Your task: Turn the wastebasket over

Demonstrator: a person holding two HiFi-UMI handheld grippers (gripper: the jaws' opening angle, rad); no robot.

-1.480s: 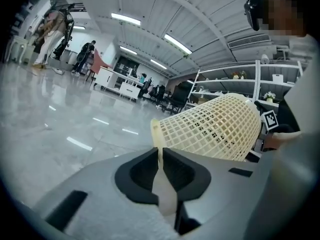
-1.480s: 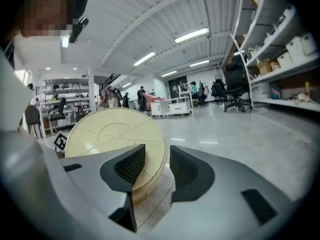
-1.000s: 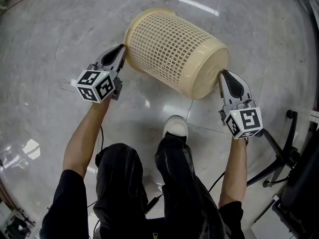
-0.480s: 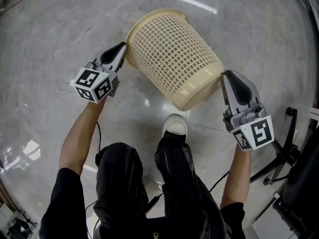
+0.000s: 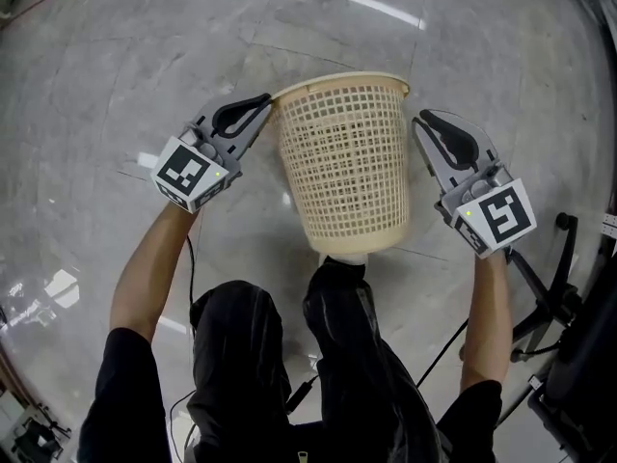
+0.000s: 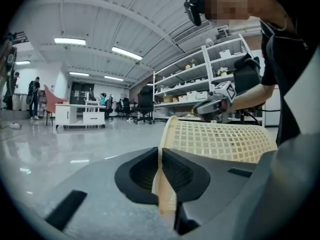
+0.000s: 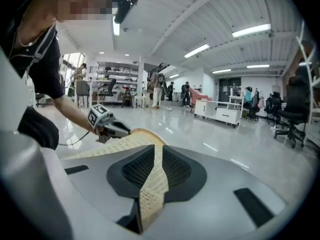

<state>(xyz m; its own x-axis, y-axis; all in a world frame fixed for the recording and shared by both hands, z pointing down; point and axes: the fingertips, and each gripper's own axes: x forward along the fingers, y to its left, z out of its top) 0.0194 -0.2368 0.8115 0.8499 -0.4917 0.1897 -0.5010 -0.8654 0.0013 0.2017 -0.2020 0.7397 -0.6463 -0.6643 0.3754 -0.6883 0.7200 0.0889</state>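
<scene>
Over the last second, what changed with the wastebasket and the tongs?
The wastebasket swung from lying diagonally to base toward the person, rim away, now mostly covering the shoe. The left tongs and right tongs swung with it. Unchanged: both stay clamped on it.

I see the cream lattice wastebasket [image 5: 345, 167] tipped on its side in mid-air, rim toward 12 o'clock, base toward 6.

We read no words, numbers or brand names anywhere, we find only black-and-white square marker patterns, on the left cube [image 5: 193, 174] behind the left gripper [image 5: 266, 101] jaws, on the right cube [image 5: 496, 215] behind the right gripper [image 5: 420, 120] jaws
</scene>
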